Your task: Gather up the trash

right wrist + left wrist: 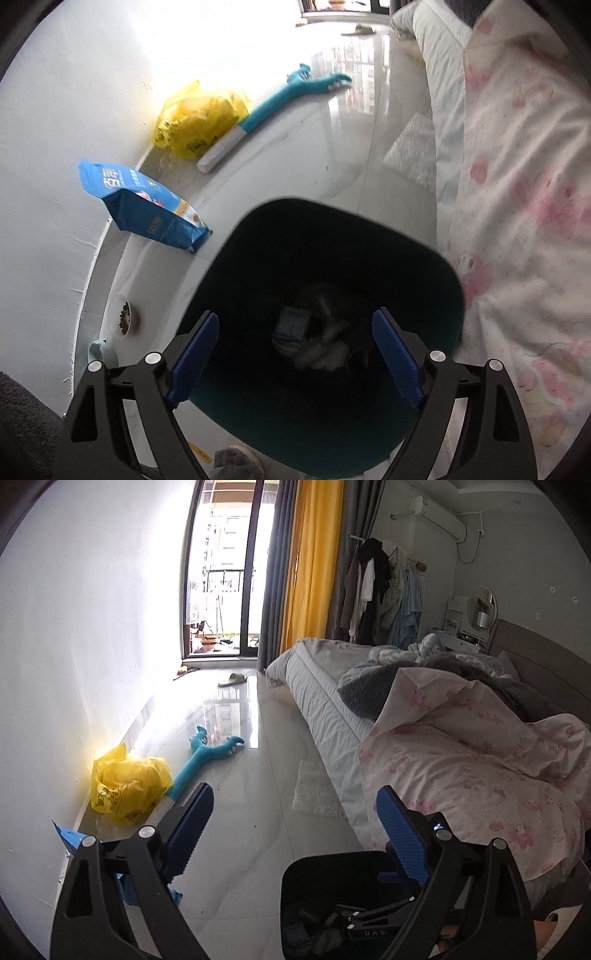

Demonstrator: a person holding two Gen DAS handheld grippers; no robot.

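Bin [424,266], dark with a teal tint inside, stood on the floor [295,166] just beside the bed [443,74], directly under the right gripper [295,358]. Held a few crumpled scraps [314,343] at its bottom, one of them a small blue-grey block; too dim to name further. Showed again at the lower edge of the left wrist view [306,878], with the right gripper reaching in over its rim.

Right gripper was spread wide, blue pads [197,354] apart over the bin's mouth, nothing between them. Left gripper [295,819] was likewise spread apart and empty, pointed level along the floor toward the balcony door [221,572].

Lying loose on the floor: yellow plastic bag [199,114], crumpled against the wall; touching it, long plush toy [280,99], teal with a white end, stretched toward the door; blue pet-food pouch [144,206], near the bin on the wall side, leaning at the wall; clear sheet of bubble wrap [413,147], hard against the bed's side.

Farther out: small bowl of kibble [123,317] by the wall, slipper [232,679] near the door, pink patterned quilt [480,760] hanging over the bed's edge beside the bin, yellow curtain [314,565], clothes rack [380,590] past the foot of the bed.
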